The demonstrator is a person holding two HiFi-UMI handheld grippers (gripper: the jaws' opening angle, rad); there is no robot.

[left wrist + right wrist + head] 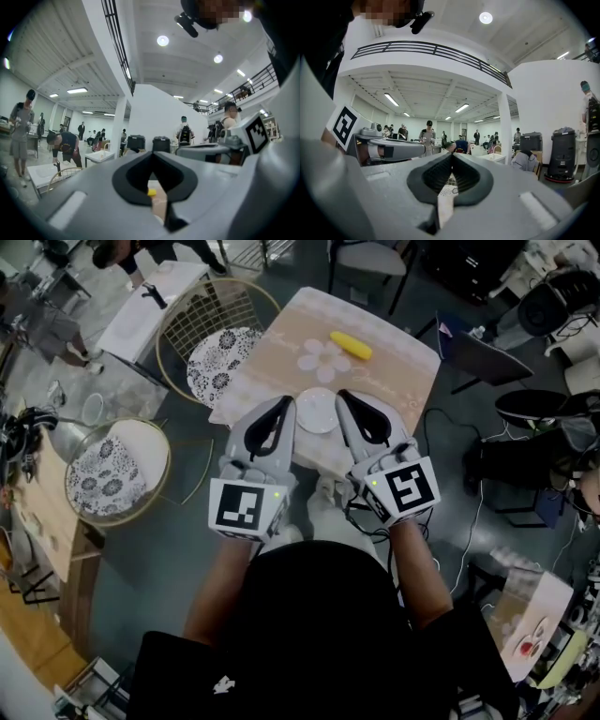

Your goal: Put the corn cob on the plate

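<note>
A yellow corn cob [351,345] lies on the far part of a small table [403,357] under a pale flowered cloth, well apart from the white plate [317,411] at its near edge. The left gripper [287,402] and right gripper [343,394] flank the plate, jaws together. A round wire chair [216,310] stands just left of the table.

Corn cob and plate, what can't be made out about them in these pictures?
- Corn cob: left gripper view shows only a yellow sliver; the shut jaws hide the rest.
- Plate: not made out in the right gripper view; its jaws leave only a slit.
- Table, near edge: head view, hidden under the left gripper and right gripper.
</note>
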